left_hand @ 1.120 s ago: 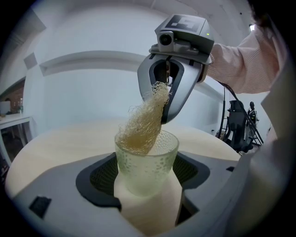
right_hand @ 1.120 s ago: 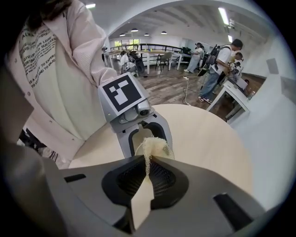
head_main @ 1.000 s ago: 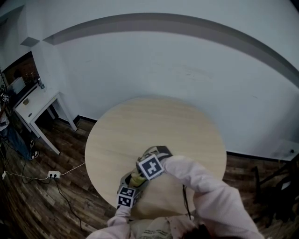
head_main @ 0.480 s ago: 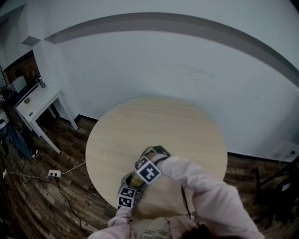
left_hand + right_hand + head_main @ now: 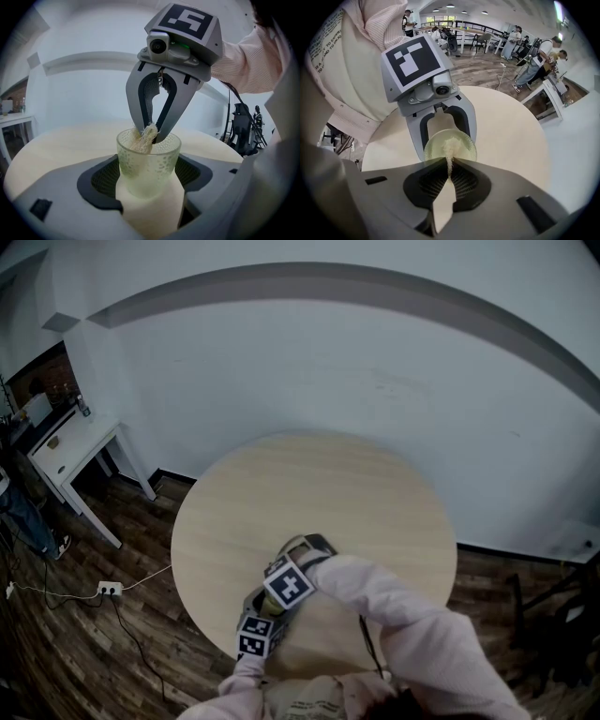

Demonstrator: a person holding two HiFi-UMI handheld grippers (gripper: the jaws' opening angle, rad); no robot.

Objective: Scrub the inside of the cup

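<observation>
A greenish, dimpled glass cup (image 5: 148, 161) stands upright between the pads of my left gripper (image 5: 149, 180), which is shut on its lower body. From above, my right gripper (image 5: 150, 135) reaches into the cup's mouth, shut on a pale fibrous scrubber (image 5: 143, 139) that presses against the inner wall. In the right gripper view the scrubber (image 5: 449, 152) hangs from my right gripper (image 5: 449, 164) down into the cup (image 5: 463, 146), with the left gripper's fingers (image 5: 417, 136) either side of the cup. In the head view both marker cubes (image 5: 289, 584) sit close together over the table's near edge, hiding the cup.
The round light-wood table (image 5: 319, 493) stands before a white wall. A small white side table (image 5: 70, 442) stands at the far left, and a power strip (image 5: 108, 590) with a cable lies on the wooden floor. Several people (image 5: 534, 61) stand far behind.
My right gripper has shifted a little down and to the left, closer to the left gripper, moving the scrubber inside the cup. The left gripper has stayed put.
</observation>
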